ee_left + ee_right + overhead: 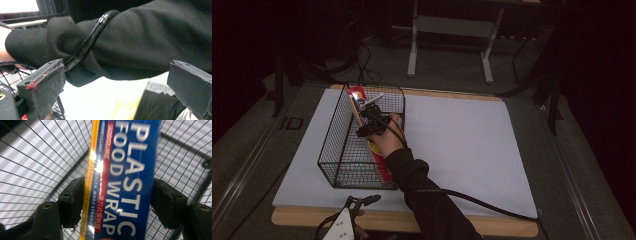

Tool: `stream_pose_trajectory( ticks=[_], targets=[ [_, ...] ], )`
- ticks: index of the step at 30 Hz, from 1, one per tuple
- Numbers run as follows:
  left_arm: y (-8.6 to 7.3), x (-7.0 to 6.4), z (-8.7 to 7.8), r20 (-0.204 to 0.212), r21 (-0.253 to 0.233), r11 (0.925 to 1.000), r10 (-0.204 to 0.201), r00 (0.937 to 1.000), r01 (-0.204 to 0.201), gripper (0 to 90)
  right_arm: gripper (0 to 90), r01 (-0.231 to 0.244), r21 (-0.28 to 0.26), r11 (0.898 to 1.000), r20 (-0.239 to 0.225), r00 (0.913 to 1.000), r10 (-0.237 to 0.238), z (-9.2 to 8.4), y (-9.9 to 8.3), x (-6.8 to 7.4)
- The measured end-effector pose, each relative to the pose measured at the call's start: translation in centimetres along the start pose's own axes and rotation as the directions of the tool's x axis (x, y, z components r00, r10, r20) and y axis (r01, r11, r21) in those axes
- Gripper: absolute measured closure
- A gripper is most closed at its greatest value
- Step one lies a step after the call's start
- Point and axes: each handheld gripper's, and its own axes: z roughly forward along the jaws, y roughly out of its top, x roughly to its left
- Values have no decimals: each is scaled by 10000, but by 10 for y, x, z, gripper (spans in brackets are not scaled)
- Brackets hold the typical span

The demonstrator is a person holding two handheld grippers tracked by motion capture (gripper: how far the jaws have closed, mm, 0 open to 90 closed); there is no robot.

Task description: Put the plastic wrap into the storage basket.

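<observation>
A black wire basket (pixel 337 145) stands on the left of the white sheet. A long plastic wrap box (pixel 357 95) leans inside it, one end up near the far rim. My right gripper (pixel 367 111) reaches down into the basket over that box. In the right gripper view the blue box (pixel 125 177) stands between the jaws of the right gripper (pixel 118 185), and the pads sit close beside its edges without squeezing it. My left gripper (pixel 364 200) waits at the table's front edge. In its own view the left gripper (pixel 117 67) is open, with a black sleeve (pixel 150 37) beyond it.
The white sheet (pixel 462 140) covers a wooden board, with bare room to the right of the basket. The right gripper's cable (pixel 472 200) trails across the front right. Basket mesh (pixel 37 157) surrounds the box closely. A metal stand (pixel 449 30) is on the floor behind the table.
</observation>
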Motion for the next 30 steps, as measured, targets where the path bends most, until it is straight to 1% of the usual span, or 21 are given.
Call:
stream_pose_trajectory(
  ticks=[2,4,5,7,8,10,11,16,17,20,25,28,30],
  targets=[
    [0,0,0,2,-1,10000,2,10000,-2,22,240,-14,-250,9997,-122,9999,11,-8,1,-1],
    [0,0,1,-1,13,10000,-2,10000,2,22,162,2,-276,9996,-331,9995,-11,-15,2,-3],
    [0,0,1,5,24,10000,-3,10000,2,22,148,23,-313,9995,-414,9991,-36,-18,2,-3],
    [0,0,1,4,40,10000,-2,10000,2,22,128,353,-446,9984,-430,9984,-372,-25,1,-3],
    [-1,0,1,-1,50,10000,3,10000,-3,22,129,463,-590,9972,-395,9980,-486,-29,0,-4],
    [-1,0,1,-13,67,10000,-18,10000,18,22,132,446,-862,9953,-550,9973,-494,-38,-3,-7],
    [-1,0,2,-25,78,10000,-19,10000,19,22,132,527,-941,9942,-548,9968,-580,-42,-4,-9],
    [-1,0,3,-51,135,9999,-20,10000,21,22,136,733,-1173,9904,-516,9955,-798,-60,-13,-20],
    [-1,0,3,-51,135,9999,-20,10000,21,22,136,733,-1173,9904,-516,9955,-798,-60,-13,-20],
    [-2,0,3,-61,173,9998,-32,10000,33,22,136,733,-1465,9865,-558,9951,-822,-76,-21,-32],
    [-2,1,4,-83,218,9998,-32,10000,33,22,137,777,-1621,9837,-455,9953,-861,-91,-33,-45],
    [-2,1,5,-94,237,9997,-36,9999,38,22,137,814,-1673,9825,-416,9951,-895,-98,-41,-52],
    [-2,1,5,-95,246,9997,-36,9999,39,22,137,827,-1687,9822,-380,9952,-904,-100,-43,-55]
  ],
)
